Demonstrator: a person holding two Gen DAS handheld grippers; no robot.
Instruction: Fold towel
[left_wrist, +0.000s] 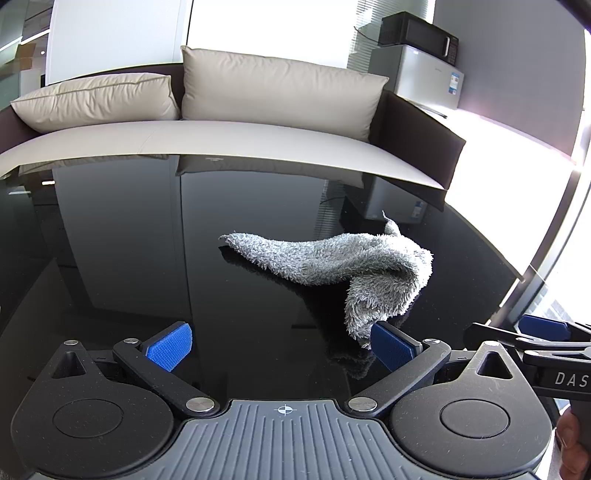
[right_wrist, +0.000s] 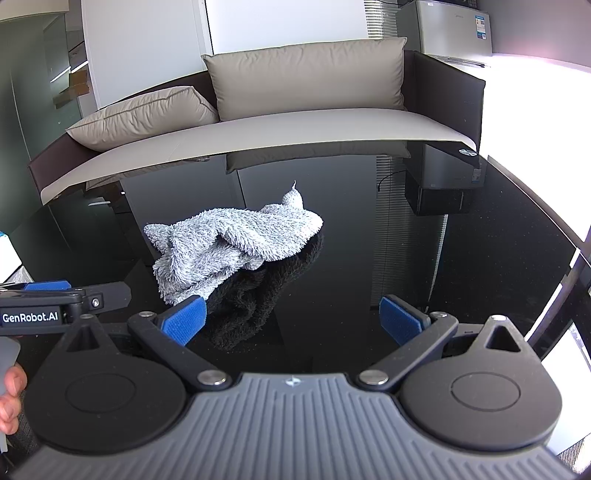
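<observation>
On the black glass table (left_wrist: 110, 258), short of the sofa (left_wrist: 258, 136), the grey towel (left_wrist: 332, 258) lies crumpled, not yet spread. You hold both tools low beside its near corner, likely lining up a pinch. Left gripper (left_wrist: 280, 345): jaws apart, empty. Right gripper (right_wrist: 293, 319): jaws apart, empty. No containers in view.

Towel on table, ahead of both tongs

The towel (left_wrist: 343, 266) lies on the table (left_wrist: 147, 258), ahead-right of the left gripper (left_wrist: 282, 345) (ahead-left of the right gripper (right_wrist: 301, 319)); a sofa (left_wrist: 229, 140) stands behind.
</observation>
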